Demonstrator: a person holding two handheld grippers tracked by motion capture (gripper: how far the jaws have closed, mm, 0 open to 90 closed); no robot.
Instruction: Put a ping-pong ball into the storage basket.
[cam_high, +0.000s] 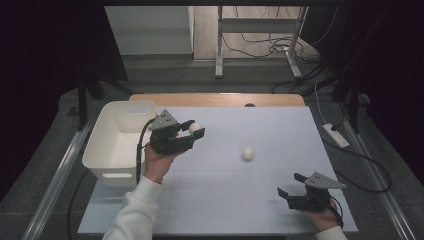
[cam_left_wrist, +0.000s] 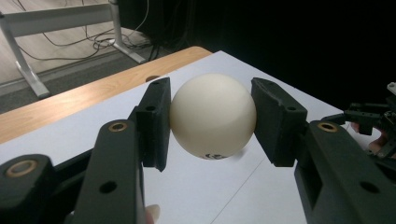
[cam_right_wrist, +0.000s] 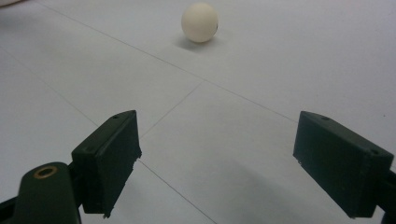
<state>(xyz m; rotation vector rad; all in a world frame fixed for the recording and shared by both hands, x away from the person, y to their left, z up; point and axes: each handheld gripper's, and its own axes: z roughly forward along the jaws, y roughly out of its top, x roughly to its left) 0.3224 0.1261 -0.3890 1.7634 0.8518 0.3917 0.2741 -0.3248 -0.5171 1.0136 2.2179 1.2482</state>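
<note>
Clenching a smooth cream-white ball (cam_left_wrist: 213, 115) in the left gripper (cam_high: 196, 131), hiding its flanks, right gripper (cam_right_wrist: 231, 161) gaping empty.

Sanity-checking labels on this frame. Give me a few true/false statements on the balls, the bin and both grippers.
1. The left gripper is shut on a white ball. True.
2. The right gripper holds a ball. False: its jaws stand open with nothing between them.
3. A second ball lies on the table. True.
4. The held ball is already inside the white bin. False: it is over the table, beside the bin.
</note>
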